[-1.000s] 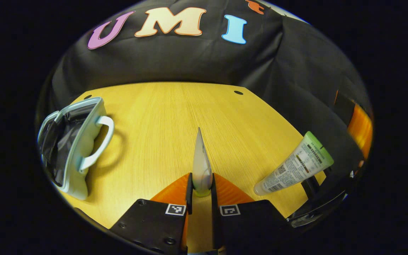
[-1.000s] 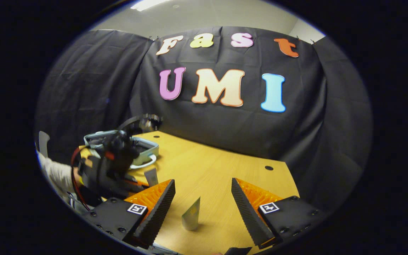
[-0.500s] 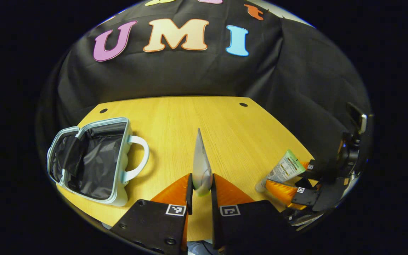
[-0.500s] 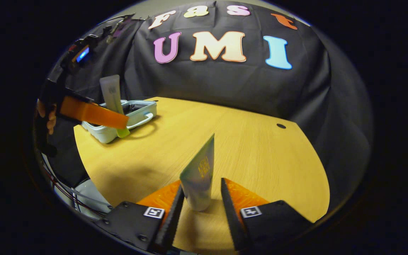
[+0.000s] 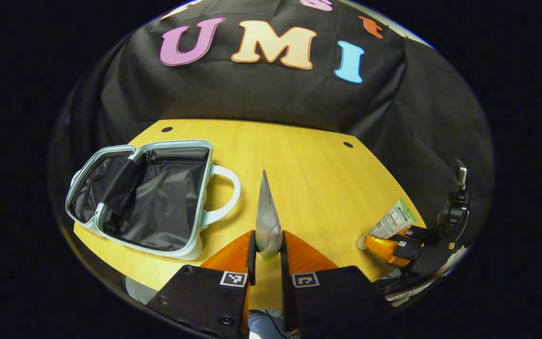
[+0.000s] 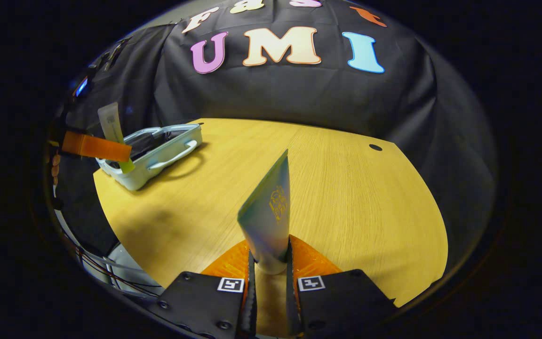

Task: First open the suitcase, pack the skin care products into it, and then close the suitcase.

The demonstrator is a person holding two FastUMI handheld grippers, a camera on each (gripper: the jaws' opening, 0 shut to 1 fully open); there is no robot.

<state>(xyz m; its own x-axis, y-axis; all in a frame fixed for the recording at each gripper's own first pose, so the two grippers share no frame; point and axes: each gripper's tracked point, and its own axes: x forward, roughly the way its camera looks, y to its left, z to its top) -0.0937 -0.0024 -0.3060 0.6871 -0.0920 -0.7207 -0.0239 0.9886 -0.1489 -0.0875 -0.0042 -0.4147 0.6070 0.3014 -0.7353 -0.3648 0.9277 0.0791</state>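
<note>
Left hand-held gripper [image 5: 266, 252] clamped on a tube [image 5: 267, 221] seen edge-on, open suitcase [image 5: 153, 197] on the worktop [image 5: 308, 174] beside it, right hand-held gripper [image 6: 269, 263] clamped on a second tube [image 6: 268, 216], its printed face showing

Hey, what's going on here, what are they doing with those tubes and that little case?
A person is packing skin care tubes into a small suitcase that lies open on the wooden table, its dark lining showing. The left hand-held gripper is shut on a pale tube with a green cap, held near the case. The right hand-held gripper is shut on a white tube, lifted at the table's near edge. Neither tube is in the case yet.
</note>
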